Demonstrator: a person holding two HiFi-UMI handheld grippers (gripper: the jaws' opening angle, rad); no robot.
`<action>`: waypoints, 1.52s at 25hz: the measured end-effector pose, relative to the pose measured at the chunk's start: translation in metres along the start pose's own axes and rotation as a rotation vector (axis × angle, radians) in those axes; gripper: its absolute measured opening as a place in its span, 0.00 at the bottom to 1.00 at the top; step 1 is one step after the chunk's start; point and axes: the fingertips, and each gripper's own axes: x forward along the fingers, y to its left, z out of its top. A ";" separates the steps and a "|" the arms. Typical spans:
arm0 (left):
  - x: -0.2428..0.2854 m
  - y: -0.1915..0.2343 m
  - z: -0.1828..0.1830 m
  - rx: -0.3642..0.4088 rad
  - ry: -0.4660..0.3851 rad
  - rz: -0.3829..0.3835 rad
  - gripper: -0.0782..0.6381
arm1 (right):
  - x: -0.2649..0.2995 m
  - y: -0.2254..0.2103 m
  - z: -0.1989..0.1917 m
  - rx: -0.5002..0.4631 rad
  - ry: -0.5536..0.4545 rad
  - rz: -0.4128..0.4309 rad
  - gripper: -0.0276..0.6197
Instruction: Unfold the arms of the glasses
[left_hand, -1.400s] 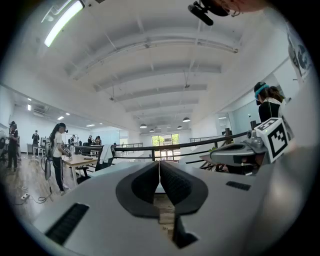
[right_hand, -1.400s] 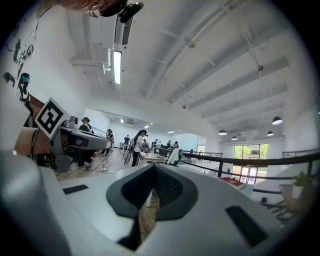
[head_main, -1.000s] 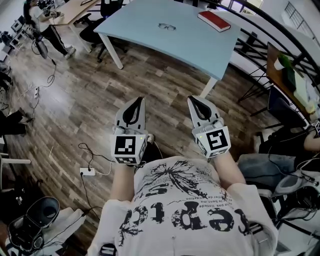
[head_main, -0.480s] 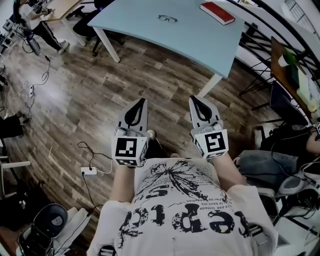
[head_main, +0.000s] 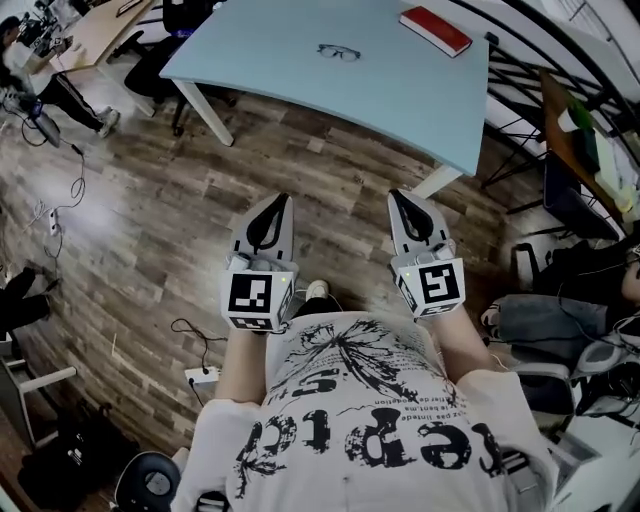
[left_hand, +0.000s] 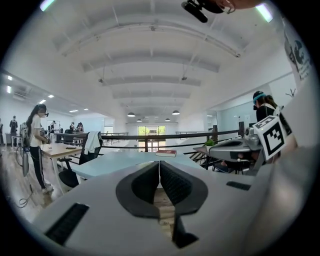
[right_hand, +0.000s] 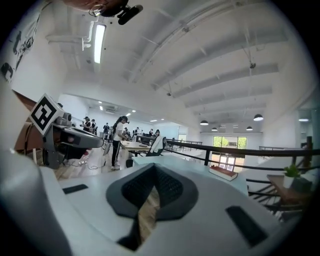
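Your grey-shelled, black-padded L tool (head_main: 277, 202) and matching R tool (head_main: 400, 198) sit side by side in front of your chest, apart from each other. Both point fwd, roughly level. L tool's jaws are pressed together w/ nothing btwn them; R tool's jaws are likewise closed & empty. The black-and-white square-marker L cube (head_main: 250, 298) and R cube (head_main: 437, 285) face up at you. Your bare L forearm (head_main: 240, 362) and R forearm (head_main: 456, 338) run back to your torso.
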 end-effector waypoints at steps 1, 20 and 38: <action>0.006 0.011 0.002 0.005 0.000 -0.013 0.14 | 0.011 0.002 0.002 -0.002 0.001 -0.014 0.06; 0.162 0.085 0.003 0.099 0.049 -0.087 0.14 | 0.165 -0.072 -0.017 -0.018 0.052 -0.092 0.06; 0.445 0.110 0.046 0.124 0.086 -0.055 0.14 | 0.356 -0.287 -0.036 0.035 0.099 -0.023 0.06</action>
